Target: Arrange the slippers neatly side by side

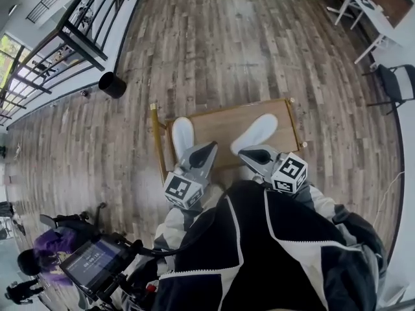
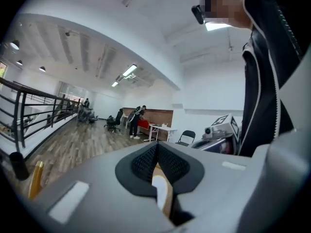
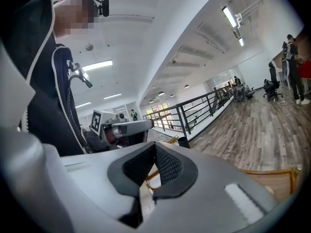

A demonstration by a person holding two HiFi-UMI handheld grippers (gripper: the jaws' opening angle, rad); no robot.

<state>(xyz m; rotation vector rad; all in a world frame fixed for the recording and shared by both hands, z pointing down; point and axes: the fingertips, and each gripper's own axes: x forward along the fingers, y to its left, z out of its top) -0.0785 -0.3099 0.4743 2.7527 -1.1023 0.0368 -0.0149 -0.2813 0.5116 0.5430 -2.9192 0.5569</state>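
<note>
Two white slippers lie on a low wooden board (image 1: pixel 227 116) on the floor, toes pointing away from me: the left slipper (image 1: pixel 183 133) and the right slipper (image 1: pixel 256 132), a gap apart and slightly splayed. My left gripper (image 1: pixel 205 150) is raised close to my body over the left slipper's heel end, and its jaws are shut with nothing between them (image 2: pixel 156 160). The right gripper (image 1: pixel 255 153) hovers likewise over the right slipper's heel end, shut and empty (image 3: pixel 154 163). Each gripper view shows the other gripper's marker cube (image 2: pixel 224 125) (image 3: pixel 101 122).
A black bin (image 1: pixel 112 84) stands on the wood floor beside a black railing (image 1: pixel 84 37) at the left. A white table (image 1: pixel 366 8) and a black chair (image 1: pixel 397 83) stand at the right. A screen on a stand (image 1: pixel 94 261) is at my lower left. People (image 2: pixel 136 123) stand far off.
</note>
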